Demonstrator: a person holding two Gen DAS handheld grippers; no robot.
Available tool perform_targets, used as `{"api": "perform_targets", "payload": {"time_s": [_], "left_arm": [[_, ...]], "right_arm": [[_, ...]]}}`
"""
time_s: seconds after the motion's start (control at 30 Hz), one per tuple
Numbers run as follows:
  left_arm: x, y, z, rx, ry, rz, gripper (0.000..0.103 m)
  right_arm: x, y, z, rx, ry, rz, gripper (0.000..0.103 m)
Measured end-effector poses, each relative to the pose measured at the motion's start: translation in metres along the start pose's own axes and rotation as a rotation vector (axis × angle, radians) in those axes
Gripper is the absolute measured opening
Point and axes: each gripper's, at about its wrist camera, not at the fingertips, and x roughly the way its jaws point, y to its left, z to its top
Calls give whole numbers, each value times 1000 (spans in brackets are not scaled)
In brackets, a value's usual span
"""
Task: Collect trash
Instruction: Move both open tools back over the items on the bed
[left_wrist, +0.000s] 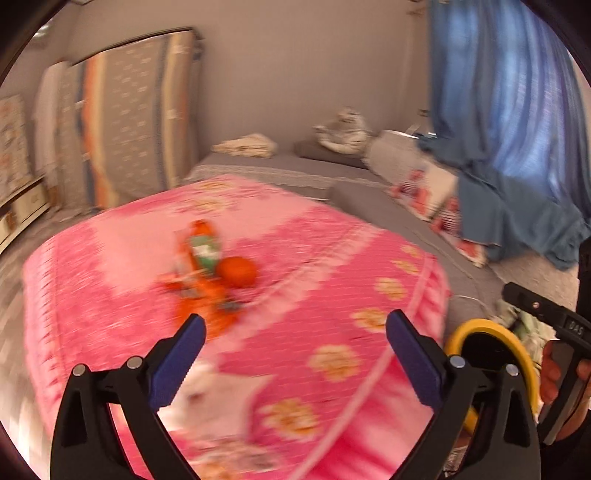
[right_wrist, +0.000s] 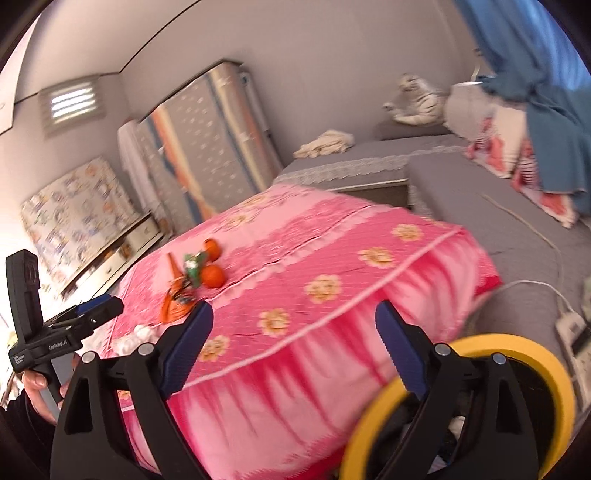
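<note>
A pink flowered cover (left_wrist: 332, 258) lies over a low table. On it sit a green-and-orange packet (left_wrist: 203, 251), a round orange fruit (left_wrist: 238, 271) and crumpled orange wrapping (left_wrist: 207, 299). White crumpled paper (left_wrist: 210, 395) lies nearer, just past my left gripper (left_wrist: 295, 332), which is open and empty. My right gripper (right_wrist: 295, 314) is also open and empty, above the cover's front edge. The right wrist view shows the same packet (right_wrist: 192, 269), two orange fruits (right_wrist: 213, 276) and the white paper (right_wrist: 142, 334). A yellow-rimmed bin (right_wrist: 517, 343) stands low on the right, under my right gripper.
A grey bed (right_wrist: 461, 192) runs behind the table, with a plush tiger (right_wrist: 417, 99) and pillows. A blue curtain (left_wrist: 517, 129) hangs on the right. A fabric wardrobe (left_wrist: 136, 122) stands at the left wall. A power strip (right_wrist: 570, 325) and cable lie on the floor.
</note>
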Motion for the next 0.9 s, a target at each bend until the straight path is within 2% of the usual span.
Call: {"api": "perform_targets", "payload": {"time_s": [0.2, 0.4, 0.7, 0.9], "left_arm": [[-13, 73, -17, -118, 22, 106, 94], [-15, 111, -36, -178, 50, 141, 94], [-9, 124, -59, -188, 102, 122, 94], [-2, 118, -66, -155, 127, 116, 94]], "right_arm": [[46, 42, 4, -46, 73, 85, 85], [81, 90, -5, -120, 164, 186, 85], [95, 157, -52, -296, 294, 310, 85], [94, 181, -77, -394, 340, 330, 83]]}}
